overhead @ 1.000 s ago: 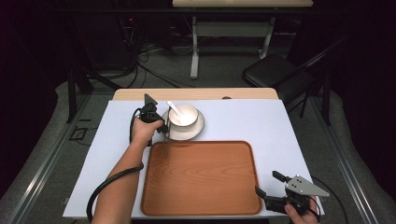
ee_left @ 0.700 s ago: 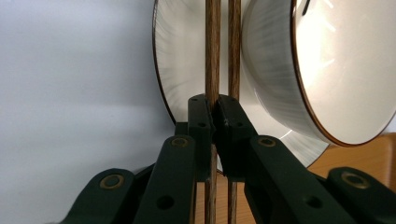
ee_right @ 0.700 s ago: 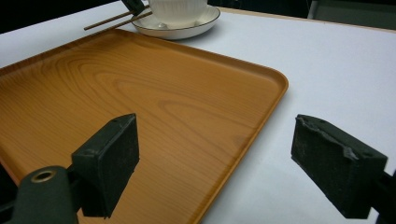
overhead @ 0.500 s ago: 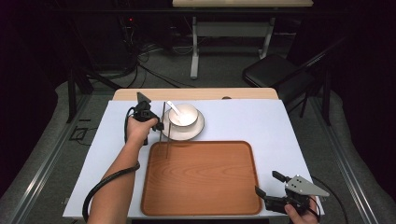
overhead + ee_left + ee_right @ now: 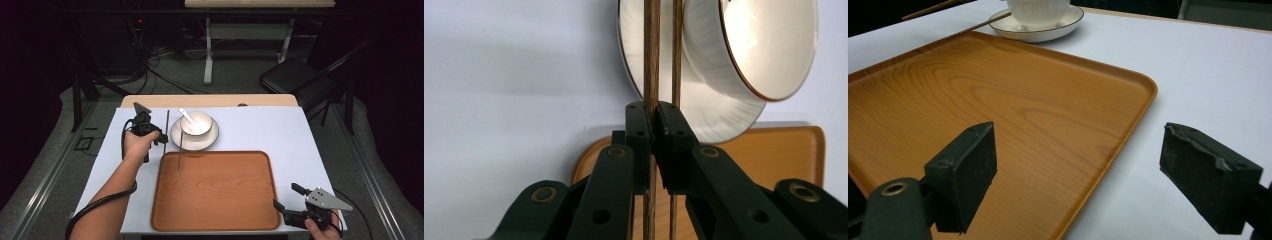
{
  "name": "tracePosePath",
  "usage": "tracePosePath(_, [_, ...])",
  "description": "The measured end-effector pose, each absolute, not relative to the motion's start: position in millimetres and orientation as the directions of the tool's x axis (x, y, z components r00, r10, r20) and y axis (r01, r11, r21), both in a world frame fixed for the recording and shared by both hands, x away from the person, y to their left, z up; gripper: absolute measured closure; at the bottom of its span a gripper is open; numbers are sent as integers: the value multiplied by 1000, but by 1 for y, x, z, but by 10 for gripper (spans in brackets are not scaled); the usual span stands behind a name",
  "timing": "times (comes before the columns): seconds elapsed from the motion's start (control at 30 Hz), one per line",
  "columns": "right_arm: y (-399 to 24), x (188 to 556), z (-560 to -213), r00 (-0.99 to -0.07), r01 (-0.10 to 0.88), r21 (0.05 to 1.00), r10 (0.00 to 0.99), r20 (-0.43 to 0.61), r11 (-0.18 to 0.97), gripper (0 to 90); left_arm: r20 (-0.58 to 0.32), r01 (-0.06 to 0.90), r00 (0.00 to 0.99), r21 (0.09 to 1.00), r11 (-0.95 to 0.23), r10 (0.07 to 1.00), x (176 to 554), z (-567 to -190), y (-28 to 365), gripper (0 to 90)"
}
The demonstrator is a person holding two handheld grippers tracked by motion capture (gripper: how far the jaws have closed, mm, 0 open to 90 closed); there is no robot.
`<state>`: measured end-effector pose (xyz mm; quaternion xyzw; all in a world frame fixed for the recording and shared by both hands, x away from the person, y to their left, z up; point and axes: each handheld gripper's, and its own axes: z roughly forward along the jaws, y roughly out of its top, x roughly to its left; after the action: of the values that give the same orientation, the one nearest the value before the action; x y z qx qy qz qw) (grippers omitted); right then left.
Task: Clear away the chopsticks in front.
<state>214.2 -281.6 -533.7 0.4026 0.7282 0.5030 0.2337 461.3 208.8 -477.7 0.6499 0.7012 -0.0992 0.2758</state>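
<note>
Dim room: grey floor (image 5: 235, 75), a black chair (image 5: 292, 80), perhaps another table's legs (image 5: 207, 50) behind.

Left claw (image 5: 653, 131): black jaws on black linkage arms, brass-ringed pivots, small screw holes; black cable trailing along a bare forearm; right claw (image 5: 289, 198): chunky black pads, edges roughened, grey three-cornered plate on top; no sleeves.

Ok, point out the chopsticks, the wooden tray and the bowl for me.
chopsticks (image 5: 652, 60), left gripper view, on the left stick's shaft
wooden tray (image 5: 220, 192), high view, on its bare floor
bowl (image 5: 200, 121), high view, on its inside
</note>
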Motion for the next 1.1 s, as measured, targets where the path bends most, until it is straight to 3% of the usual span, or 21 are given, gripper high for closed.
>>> tracePosePath(0.43, [-281,215,-534,-557,356,920,828,65,167,148,-576,969,11,208,133,817,397,-482,224,847])
tracePosePath(0.7, [-280,214,-533,-553,353,920,831,59,169,148,-599,984,10,149,100,801,361,-500,222,846])
tracePosePath(1.1, [-280,214,-533,-551,352,921,832,58,169,148,-589,993,3,94,64,808,338,-526,208,846])
